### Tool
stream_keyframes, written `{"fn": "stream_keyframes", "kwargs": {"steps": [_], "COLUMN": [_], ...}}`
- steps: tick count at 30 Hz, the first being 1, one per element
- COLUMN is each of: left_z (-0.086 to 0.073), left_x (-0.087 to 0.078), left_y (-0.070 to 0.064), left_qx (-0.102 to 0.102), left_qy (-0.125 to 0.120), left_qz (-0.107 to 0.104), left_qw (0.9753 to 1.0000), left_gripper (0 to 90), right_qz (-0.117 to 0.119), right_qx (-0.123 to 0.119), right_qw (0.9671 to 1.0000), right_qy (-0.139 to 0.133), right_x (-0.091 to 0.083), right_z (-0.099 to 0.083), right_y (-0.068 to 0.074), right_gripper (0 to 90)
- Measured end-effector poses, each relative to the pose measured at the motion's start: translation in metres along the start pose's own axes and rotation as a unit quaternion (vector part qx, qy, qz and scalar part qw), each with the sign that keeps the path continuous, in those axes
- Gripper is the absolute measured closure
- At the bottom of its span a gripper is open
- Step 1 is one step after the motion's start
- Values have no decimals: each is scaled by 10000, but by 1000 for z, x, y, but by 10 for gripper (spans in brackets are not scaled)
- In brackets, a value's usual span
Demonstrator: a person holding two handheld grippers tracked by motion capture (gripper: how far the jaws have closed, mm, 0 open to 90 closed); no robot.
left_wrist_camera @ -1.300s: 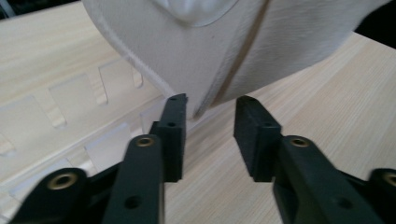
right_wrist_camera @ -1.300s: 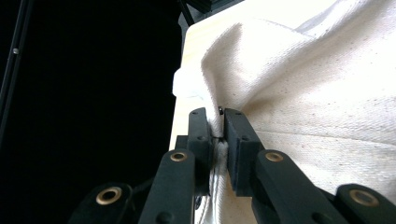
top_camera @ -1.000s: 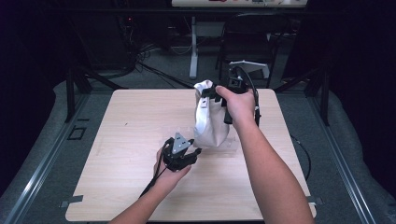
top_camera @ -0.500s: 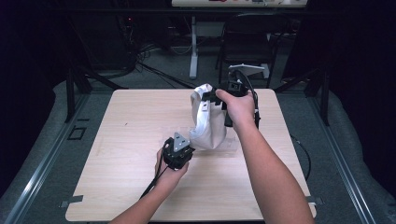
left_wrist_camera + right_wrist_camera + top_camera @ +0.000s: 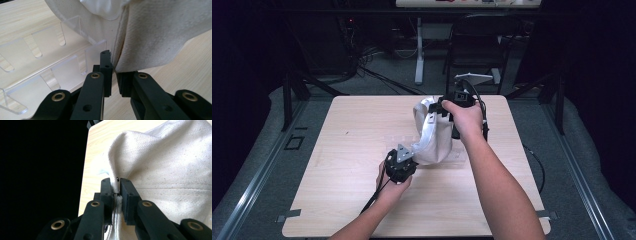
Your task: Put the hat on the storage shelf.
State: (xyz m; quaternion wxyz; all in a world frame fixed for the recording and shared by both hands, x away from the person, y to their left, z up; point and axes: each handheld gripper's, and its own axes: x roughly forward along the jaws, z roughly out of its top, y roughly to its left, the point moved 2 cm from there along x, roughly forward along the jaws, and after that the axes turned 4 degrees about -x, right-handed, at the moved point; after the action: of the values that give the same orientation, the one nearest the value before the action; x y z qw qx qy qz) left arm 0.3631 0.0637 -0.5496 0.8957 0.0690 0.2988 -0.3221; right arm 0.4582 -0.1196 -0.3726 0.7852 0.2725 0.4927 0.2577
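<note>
A: The right claw [image 5: 116, 192] is clamped on a seam of the cream cloth bag [image 5: 434, 135], holding its upper edge up at centre frame of the high view. The left claw [image 5: 113, 75] is closed to a narrow slit with the bag's lower hem between its jaws.

B: Why both ends?

A: Likely to stretch the bag open or lift it off the clear slotted rack [image 5: 50, 70] lying beside it, at the left of the left gripper view.

B: And around them?

A: A pale wood worktop [image 5: 352, 130]; beyond it, a dark room with cables and a chair [image 5: 472, 55] at upper centre.
</note>
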Motion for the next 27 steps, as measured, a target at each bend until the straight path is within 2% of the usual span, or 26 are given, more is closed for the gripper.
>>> {"fn": "stream_keyframes", "kwargs": {"steps": [9,10,11,15,18,20,21,22,23,27], "left_z": [-2,-2,-2,-2,-4,-6,-6,-7,-7,-10], "left_x": [-7,-10,-14,-22,-31,-38,-38,-45,-45,-66], "left_y": [0,0,0,1,2,3,3,6,6,19], "left_qx": [-100,-96,-73,-120,-191,-190,-190,-242,-242,-269], "left_qy": [-65,-132,-138,-157,-169,-191,-191,-155,-155,-262], "left_qz": [-54,-81,-132,-252,-365,-403,-403,-407,-407,-179], "left_qw": [9999,9998,9998,9995,9990,9988,9988,9988,9988,9991], "left_gripper": [652,652,599,532,506,500,494,493,493,492], "right_qz": [-22,-3,57,22,44,3,3,-82,-82,-55], "right_qx": [-19,-17,-27,14,8,-64,-64,-267,-267,-358], "right_qw": [10000,10000,10000,10000,9998,9993,9993,9981,9981,9972], "right_qy": [-24,-31,-51,-89,-180,-360,-360,-555,-555,-653], "right_x": [-5,-6,-7,-10,-13,-16,-16,-19,-19,-24], "right_z": [-1,-1,-2,-1,0,-1,-1,-2,-2,-4], "right_y": [-2,-3,-6,-9,-8,-7,-7,-6,-6,-3], "right_gripper": [790,784,770,741,677,620,620,587,587,547]}}
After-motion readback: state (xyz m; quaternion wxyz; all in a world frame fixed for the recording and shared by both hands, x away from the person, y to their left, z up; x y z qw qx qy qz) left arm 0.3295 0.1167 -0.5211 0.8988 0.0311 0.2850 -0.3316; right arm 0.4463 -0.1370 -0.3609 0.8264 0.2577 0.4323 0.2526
